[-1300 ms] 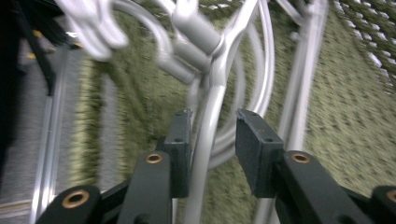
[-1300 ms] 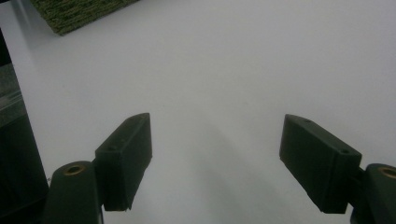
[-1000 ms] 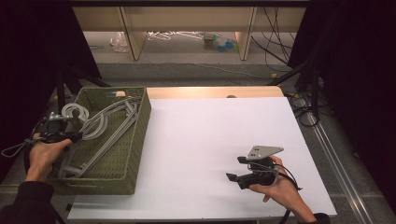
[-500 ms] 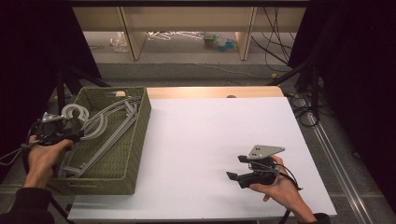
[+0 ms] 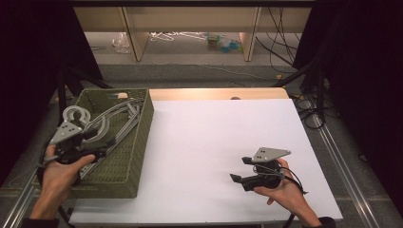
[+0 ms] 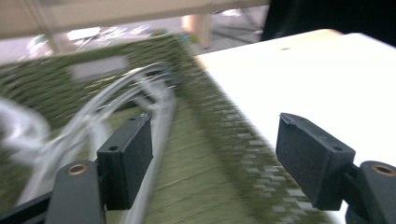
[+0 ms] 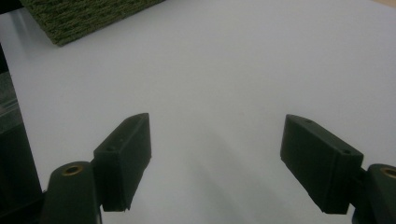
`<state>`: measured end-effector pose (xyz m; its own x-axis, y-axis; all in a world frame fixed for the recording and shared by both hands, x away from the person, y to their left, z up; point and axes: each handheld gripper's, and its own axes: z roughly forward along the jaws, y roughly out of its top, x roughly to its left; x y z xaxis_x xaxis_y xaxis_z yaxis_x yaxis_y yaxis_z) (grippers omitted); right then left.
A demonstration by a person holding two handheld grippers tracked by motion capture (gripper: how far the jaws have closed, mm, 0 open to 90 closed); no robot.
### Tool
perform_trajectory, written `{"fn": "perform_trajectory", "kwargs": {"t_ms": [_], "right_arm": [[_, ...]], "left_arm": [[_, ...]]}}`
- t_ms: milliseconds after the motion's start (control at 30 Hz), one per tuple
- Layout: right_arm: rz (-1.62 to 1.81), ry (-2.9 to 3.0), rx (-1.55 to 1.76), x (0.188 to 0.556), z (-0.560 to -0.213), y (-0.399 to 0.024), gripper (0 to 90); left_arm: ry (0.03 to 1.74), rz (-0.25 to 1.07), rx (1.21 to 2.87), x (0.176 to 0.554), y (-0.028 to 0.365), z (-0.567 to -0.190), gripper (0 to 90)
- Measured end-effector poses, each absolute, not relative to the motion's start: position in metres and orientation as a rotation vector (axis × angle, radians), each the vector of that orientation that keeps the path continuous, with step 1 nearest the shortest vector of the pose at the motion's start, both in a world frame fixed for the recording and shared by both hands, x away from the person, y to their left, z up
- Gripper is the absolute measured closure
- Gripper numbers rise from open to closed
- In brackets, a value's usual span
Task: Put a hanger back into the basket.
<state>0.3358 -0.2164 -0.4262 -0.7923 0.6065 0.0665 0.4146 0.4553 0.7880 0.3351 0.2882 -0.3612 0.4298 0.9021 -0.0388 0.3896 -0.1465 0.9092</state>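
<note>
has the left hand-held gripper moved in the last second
Yes. The left hand-held gripper has shifted right, from the green basket's outer left edge to over its inside.

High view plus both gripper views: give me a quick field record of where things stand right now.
surface: white table top, bare between the grippers
container: green woven basket at the table's left edge
contents: pale grey plastic hangers lying in the basket
left gripper: open, over the basket, nothing between the jaws
right gripper: open, above the bare white table top, holding nothing
image quality: left gripper view is motion-blurred; hanger count cannot be told
</note>
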Motion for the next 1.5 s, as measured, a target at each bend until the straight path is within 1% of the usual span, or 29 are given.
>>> {"fn": "perform_trajectory", "kwargs": {"t_ms": [200, 333, 533, 667, 933, 967, 1000, 1033, 1100, 1167, 1233, 1333, 1433, 1500], "right_arm": [[1.263, 2.472, 0.882, 0.336, -0.428, -0.216, 24.9], [1.275, 2.465, 0.88, 0.336, -0.428, -0.215, 24.8], [1.292, 2.458, 0.885, 0.337, -0.429, -0.215, 24.7], [1.305, 2.444, 0.893, 0.336, -0.429, -0.216, 24.7], [1.31, 2.445, 0.882, 0.336, -0.429, -0.215, 24.6], [1.313, 2.444, 0.883, 0.336, -0.429, -0.216, 24.6], [1.317, 2.444, 0.889, 0.336, -0.429, -0.216, 24.6], [1.319, 2.438, 0.885, 0.336, -0.429, -0.216, 24.6], [1.319, 2.43, 0.889, 0.335, -0.429, -0.217, 24.6], [1.327, 2.429, 0.896, 0.335, -0.429, -0.218, 24.6], [1.33, 2.405, 0.902, 0.333, -0.427, -0.219, 24.5], [1.347, 2.404, 0.918, 0.33, -0.425, -0.219, 24.5], [1.358, 2.412, 0.91, 0.329, -0.425, -0.219, 23.8], [1.367, 2.388, 0.919, 0.327, -0.426, -0.22, 22.4]], "left_arm": [[1.002, 0.633, 1.741, 0.316, 0.256, -0.361, 24.1], [0.977, 0.61, 1.744, 0.304, 0.241, -0.364, 19.6], [0.924, 0.594, 1.791, 0.285, 0.219, -0.375, 19.4], [0.925, 0.558, 1.786, 0.277, 0.207, -0.38, 19.5], [0.918, 0.575, 1.802, 0.263, 0.192, -0.388, 19.5], [0.927, 0.564, 1.791, 0.261, 0.189, -0.388, 19.6], [0.908, 0.534, 1.779, 0.26, 0.188, -0.388, 19.9], [0.926, 0.487, 1.758, 0.258, 0.184, -0.39, 19.9], [0.921, 0.457, 1.769, 0.256, 0.179, -0.396, 21.0], [0.891, 0.499, 1.811, 0.257, 0.175, -0.402, 20.0], [0.905, 0.473, 1.804, 0.258, 0.171, -0.409, 20.0], [0.881, 0.501, 1.829, 0.258, 0.17, -0.417, 20.0], [0.872, 0.5, 1.817, 0.26, 0.171, -0.422, 19.4], [0.859, 0.476, 1.785, 0.262, 0.174, -0.423, 18.8]]}}
